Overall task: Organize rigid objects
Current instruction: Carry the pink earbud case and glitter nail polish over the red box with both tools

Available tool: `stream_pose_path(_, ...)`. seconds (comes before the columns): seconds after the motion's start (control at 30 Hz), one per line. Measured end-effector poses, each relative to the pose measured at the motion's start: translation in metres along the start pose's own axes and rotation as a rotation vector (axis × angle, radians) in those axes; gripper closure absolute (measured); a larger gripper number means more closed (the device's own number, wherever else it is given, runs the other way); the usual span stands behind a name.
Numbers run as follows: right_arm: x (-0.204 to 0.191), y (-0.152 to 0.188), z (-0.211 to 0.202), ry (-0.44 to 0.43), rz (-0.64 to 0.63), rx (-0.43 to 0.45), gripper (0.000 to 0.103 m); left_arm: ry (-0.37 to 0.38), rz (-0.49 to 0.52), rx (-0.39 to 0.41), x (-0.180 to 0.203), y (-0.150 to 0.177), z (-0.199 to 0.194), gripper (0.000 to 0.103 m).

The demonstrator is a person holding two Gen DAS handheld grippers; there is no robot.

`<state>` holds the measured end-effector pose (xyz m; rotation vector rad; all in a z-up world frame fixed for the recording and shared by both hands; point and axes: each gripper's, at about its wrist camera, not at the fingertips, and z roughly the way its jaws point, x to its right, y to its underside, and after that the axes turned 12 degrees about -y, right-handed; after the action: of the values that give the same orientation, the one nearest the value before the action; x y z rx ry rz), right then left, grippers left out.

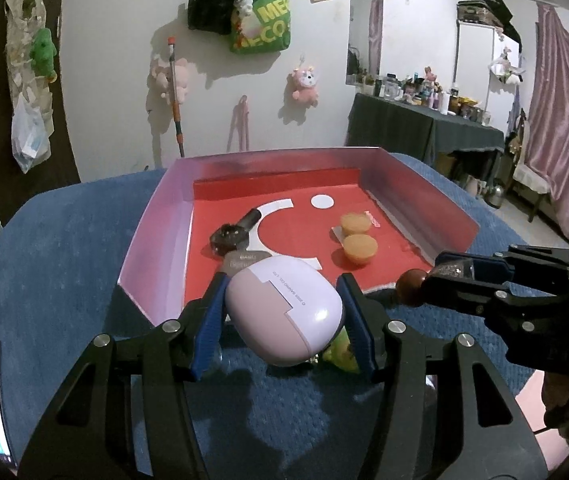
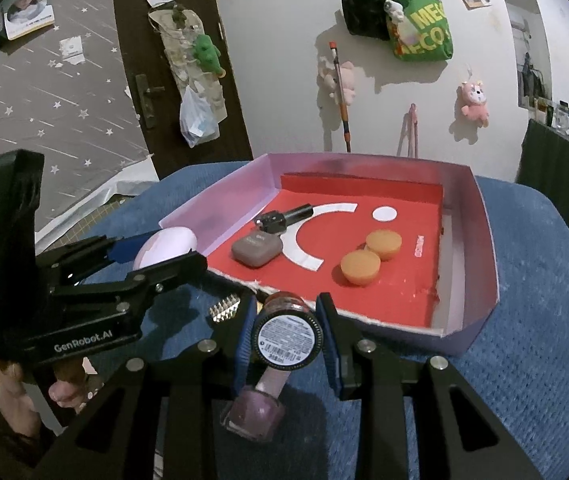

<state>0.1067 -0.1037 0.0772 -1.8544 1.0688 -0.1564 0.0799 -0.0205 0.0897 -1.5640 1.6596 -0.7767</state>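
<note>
My left gripper (image 1: 282,316) pinches a lilac egg-shaped case (image 1: 284,312) just before the red tray's (image 2: 484,248) torn near edge; my right gripper (image 2: 286,340) clamps a round brown jar (image 2: 286,340) beside it. Inside the tray lie a grey case (image 2: 256,250), a black tool (image 2: 280,220) and two orange cups (image 2: 370,254).

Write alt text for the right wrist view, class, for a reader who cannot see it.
The right gripper holds a small jar in its fingers above a blue cloth, just before a red-floored tray. In the tray lie two orange cups, a grey case and a black tool. The left gripper holds a lilac case.
</note>
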Motion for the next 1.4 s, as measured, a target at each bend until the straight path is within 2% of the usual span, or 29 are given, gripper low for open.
stream_pose_path(0.4, 0.018, -0.019, 0.012, 0.03, 0.011, -0.015, 0.07, 0.05, -0.001, -0.062, -0.003, -0.013, 0.031, 0.05)
stream_pose_path(0.83, 0.045, -0.027, 0.046, 0.029, 0.054, -0.082, 0.07, 0.104, 0.034, -0.154, 0.006, -0.017, 0.068, 0.05)
stream_pose_path(1.03, 0.051, -0.027, 0.06, 0.027, 0.061, -0.12, 0.07, 0.144, 0.041, -0.236, 0.007, -0.014, 0.088, 0.05)
stream_pose_path(1.4, 0.052, -0.022, 0.07, 0.027, 0.061, -0.183, 0.07, 0.151, 0.089, -0.261, 0.008, -0.02, 0.095, 0.05)
